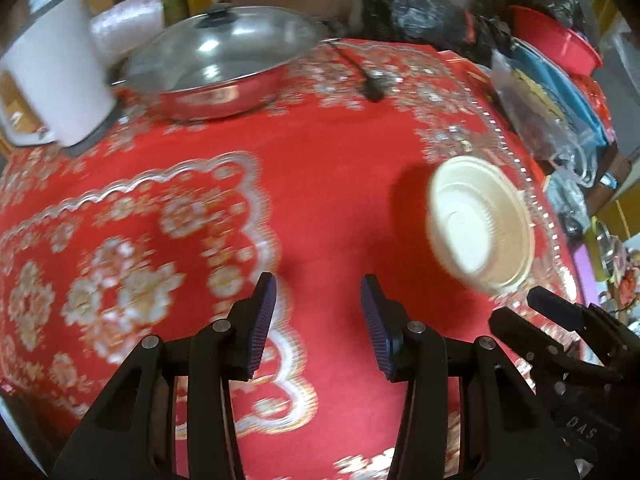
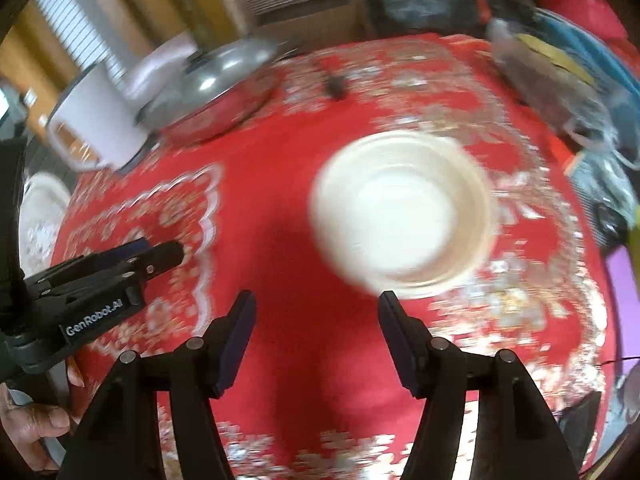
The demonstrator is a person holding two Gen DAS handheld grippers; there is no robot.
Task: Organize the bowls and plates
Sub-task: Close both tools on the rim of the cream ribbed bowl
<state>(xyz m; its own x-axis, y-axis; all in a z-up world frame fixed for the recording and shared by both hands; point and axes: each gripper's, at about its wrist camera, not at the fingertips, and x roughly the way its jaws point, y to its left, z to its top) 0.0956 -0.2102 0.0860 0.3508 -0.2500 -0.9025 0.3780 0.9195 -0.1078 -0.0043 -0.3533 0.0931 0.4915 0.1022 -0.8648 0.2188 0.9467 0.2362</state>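
Observation:
A cream bowl (image 1: 480,224) sits upright on the red patterned tablecloth (image 1: 320,184), at the right of the left wrist view. In the right wrist view the bowl (image 2: 404,216) lies just beyond my right gripper (image 2: 318,312), which is open and empty. My left gripper (image 1: 318,300) is open and empty over bare cloth, left of the bowl. The right gripper shows at the lower right of the left wrist view (image 1: 560,312). The left gripper shows at the left of the right wrist view (image 2: 160,250). Both views are blurred.
A steel pan with a glass lid (image 1: 216,68) and a white electric kettle (image 1: 52,76) stand at the back left. A black item (image 1: 372,84) lies on the cloth behind. Black bags (image 1: 416,16), red basins (image 1: 556,40) and plastic packets (image 1: 536,112) crowd the right edge.

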